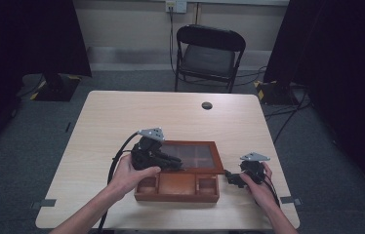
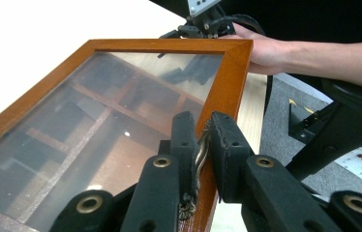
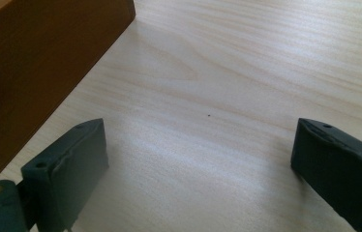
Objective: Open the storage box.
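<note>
A brown wooden box (image 1: pixel 176 196) with several compartments sits near the table's front edge. Its glass lid (image 1: pixel 193 155) in a wooden frame (image 2: pixel 135 45) is tilted up over the box. My left gripper (image 1: pixel 173 161) (image 2: pixel 202 129) is shut on the frame's front rail, one jaw on each face. Through the glass I see the box's dividers. My right gripper (image 1: pixel 230 178) (image 3: pixel 198 150) is open just off the box's right side, low over the bare table, with nothing between its jaws. The box's wall (image 3: pixel 34 63) fills the left of the right gripper view.
The light wooden table (image 1: pixel 122 122) has a round cable hole (image 1: pixel 207 105) at the back. A black folding chair (image 1: pixel 209 56) stands behind the table. The right hand and its gripper (image 2: pixel 203 17) show beyond the lid in the left gripper view.
</note>
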The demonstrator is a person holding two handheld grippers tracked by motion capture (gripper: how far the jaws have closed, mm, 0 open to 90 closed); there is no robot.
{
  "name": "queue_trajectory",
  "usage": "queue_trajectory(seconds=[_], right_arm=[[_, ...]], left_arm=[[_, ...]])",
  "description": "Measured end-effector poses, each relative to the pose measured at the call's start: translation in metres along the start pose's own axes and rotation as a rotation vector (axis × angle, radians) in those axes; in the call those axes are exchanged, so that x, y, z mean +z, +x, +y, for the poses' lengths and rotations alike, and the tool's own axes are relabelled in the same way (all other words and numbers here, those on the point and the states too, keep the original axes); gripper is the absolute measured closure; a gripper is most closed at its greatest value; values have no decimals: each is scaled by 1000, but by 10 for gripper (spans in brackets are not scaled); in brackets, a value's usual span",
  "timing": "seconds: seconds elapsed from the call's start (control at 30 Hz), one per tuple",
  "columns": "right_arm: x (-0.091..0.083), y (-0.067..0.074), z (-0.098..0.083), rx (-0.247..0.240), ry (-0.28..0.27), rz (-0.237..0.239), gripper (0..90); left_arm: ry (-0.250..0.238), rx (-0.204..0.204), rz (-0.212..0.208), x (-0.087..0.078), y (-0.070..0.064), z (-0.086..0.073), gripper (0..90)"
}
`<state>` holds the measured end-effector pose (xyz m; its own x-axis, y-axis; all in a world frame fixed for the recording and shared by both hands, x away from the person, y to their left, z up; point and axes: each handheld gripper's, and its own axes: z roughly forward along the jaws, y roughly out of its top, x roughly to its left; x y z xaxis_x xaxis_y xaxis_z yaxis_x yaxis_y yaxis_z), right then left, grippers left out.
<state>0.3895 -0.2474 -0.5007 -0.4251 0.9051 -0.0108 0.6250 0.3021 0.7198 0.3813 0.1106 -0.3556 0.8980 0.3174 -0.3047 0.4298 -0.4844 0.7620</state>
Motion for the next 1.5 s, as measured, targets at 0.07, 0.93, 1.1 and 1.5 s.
queue_trajectory(seconds=[0.07,0.93,1.1,1.5], right_arm=[[0,0,0,0,0,0,52],[0,0,0,0,-1,1,52],[0,0,0,0,-1,1,52],[0,0,0,0,0,0,52]], left_arm=[[-2,2,1,-1,0,2,807],[-29,-11,0,-9,7,14,809],[-25,-7,-9,-9,8,15,810],[-23,-1,7,-12,9,24,811]])
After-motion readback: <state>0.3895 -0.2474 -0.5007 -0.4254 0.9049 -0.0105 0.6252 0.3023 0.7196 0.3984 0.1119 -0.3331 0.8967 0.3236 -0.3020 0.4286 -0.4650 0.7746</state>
